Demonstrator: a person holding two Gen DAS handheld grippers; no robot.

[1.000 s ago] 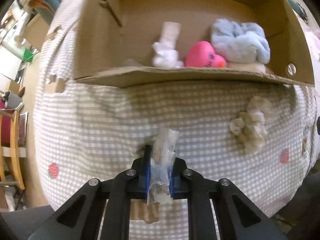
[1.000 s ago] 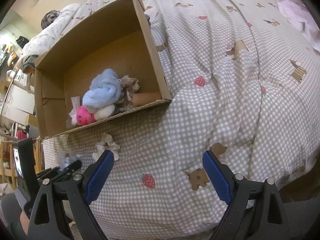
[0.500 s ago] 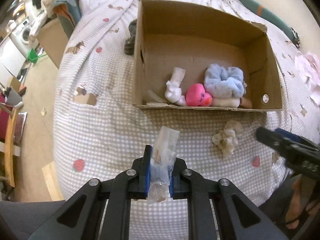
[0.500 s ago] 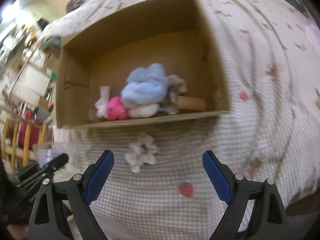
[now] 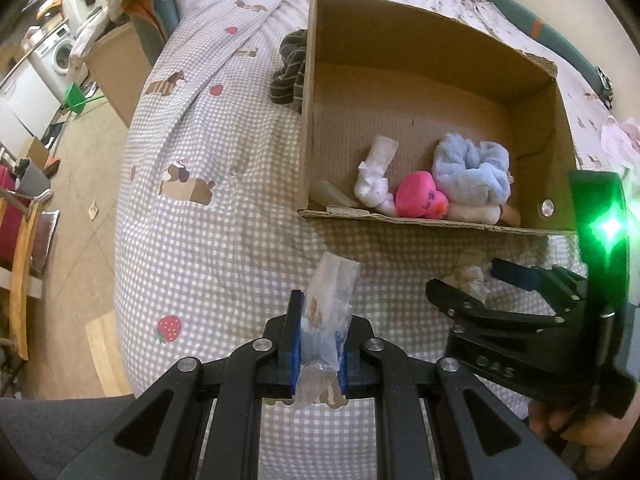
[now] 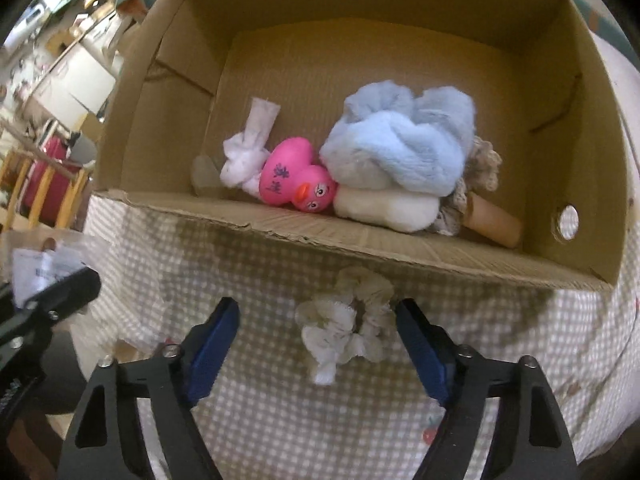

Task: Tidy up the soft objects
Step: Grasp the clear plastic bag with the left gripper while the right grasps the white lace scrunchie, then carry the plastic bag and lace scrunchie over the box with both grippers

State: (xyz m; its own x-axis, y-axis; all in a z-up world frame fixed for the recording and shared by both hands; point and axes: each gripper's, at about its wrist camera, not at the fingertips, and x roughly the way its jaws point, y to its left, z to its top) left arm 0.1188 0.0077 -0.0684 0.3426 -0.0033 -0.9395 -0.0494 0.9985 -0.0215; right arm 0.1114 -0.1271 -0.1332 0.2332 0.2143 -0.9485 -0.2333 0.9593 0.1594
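Note:
A cream scrunchie (image 6: 348, 316) lies on the checked bedspread (image 6: 256, 420) just in front of a cardboard box (image 6: 360, 240). My right gripper (image 6: 318, 332) straddles the scrunchie with its jaws closing; the blue pads are clear of it on both sides. In the left wrist view the right gripper (image 5: 472, 280) reaches over the scrunchie (image 5: 466, 278). My left gripper (image 5: 320, 344) is shut on a clear plastic packet (image 5: 330, 296), held above the bed. Inside the box (image 5: 400, 60) lie a pink duck (image 6: 296, 184), a light blue fluffy piece (image 6: 400, 140) and a white sock (image 6: 248, 148).
A dark striped cloth (image 5: 290, 68) lies against the box's left wall. A cardboard tube (image 6: 496, 220) and a cream pad (image 6: 384, 204) sit in the box's near right part. Left of the bed are bare floor (image 5: 80, 208) and a wooden chair (image 5: 20, 280). A hand (image 5: 580, 428) holds the right gripper.
The right gripper swung left and down over the scrunchie and its jaws narrowed. The left gripper rose away from the bed, still holding the packet.

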